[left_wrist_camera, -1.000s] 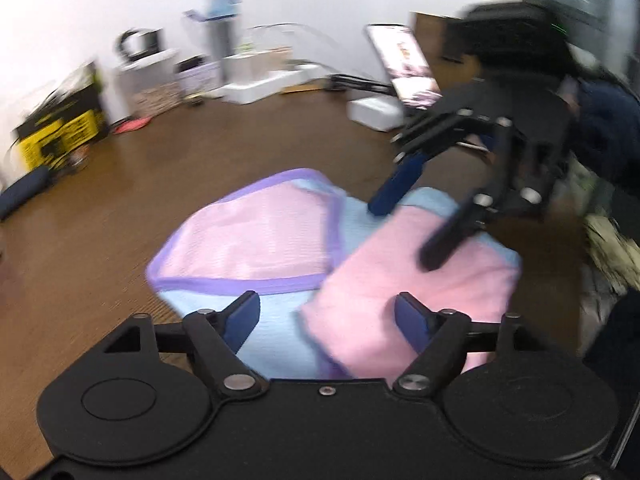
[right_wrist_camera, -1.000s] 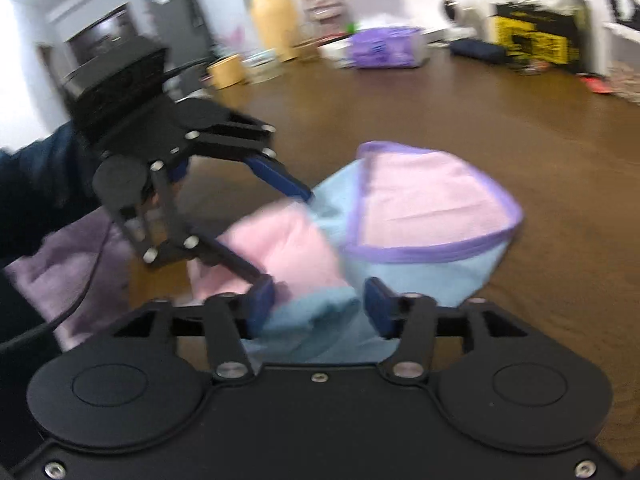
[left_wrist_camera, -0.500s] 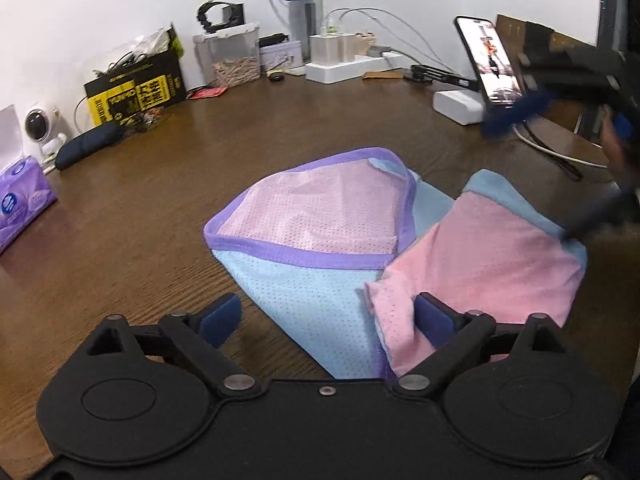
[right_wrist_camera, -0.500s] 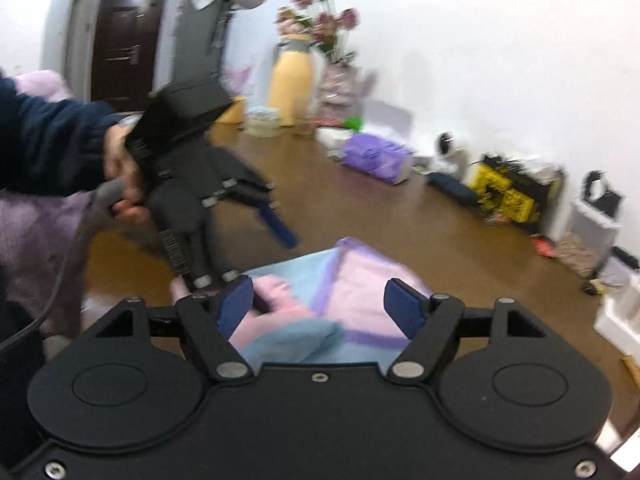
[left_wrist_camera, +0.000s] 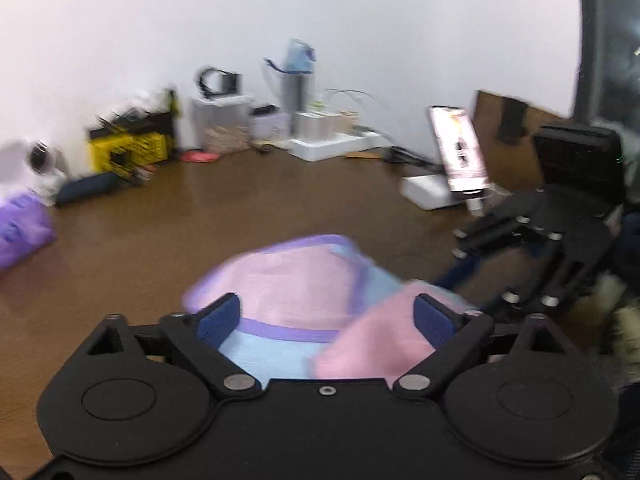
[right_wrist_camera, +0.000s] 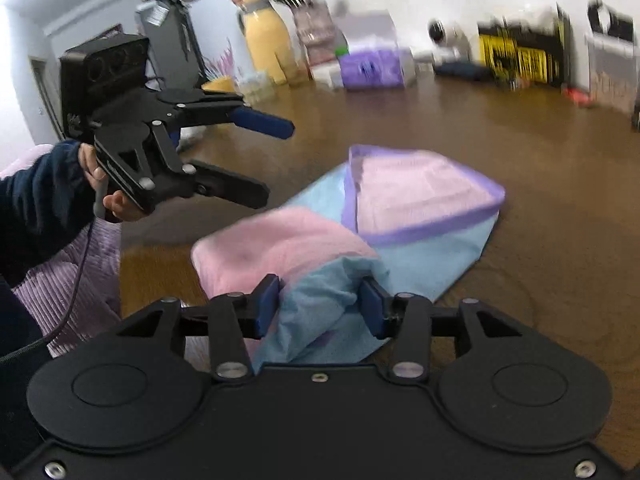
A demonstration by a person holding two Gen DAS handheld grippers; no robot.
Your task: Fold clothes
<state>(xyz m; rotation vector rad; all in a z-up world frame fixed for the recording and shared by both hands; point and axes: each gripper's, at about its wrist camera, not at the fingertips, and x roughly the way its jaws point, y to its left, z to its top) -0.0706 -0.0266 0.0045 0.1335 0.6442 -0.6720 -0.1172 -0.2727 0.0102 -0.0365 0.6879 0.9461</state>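
A pink and light-blue garment with purple trim [right_wrist_camera: 400,208] lies partly folded on the brown table; it also shows in the left wrist view [left_wrist_camera: 304,300]. My right gripper [right_wrist_camera: 320,304] has its jaws on either side of a bunched blue fold at the garment's near edge, with a gap still between the pads. My left gripper [left_wrist_camera: 326,320] is open above the garment and holds nothing. It shows in the right wrist view [right_wrist_camera: 268,160] held in a hand, left of the cloth. The right gripper shows in the left wrist view [left_wrist_camera: 460,276] at the cloth's right edge.
A phone on a stand [left_wrist_camera: 458,148] and a white box stand at the right. A yellow box [left_wrist_camera: 128,148], a water bottle [left_wrist_camera: 298,76] and a purple tissue pack [right_wrist_camera: 372,66] line the wall. A yellow vase [right_wrist_camera: 266,44] stands at the far left. Purple fabric [right_wrist_camera: 80,280] lies off the table edge.
My right gripper came down from its raised pose onto the garment's near blue edge. My left gripper lifted and pulled back to the left of the cloth.
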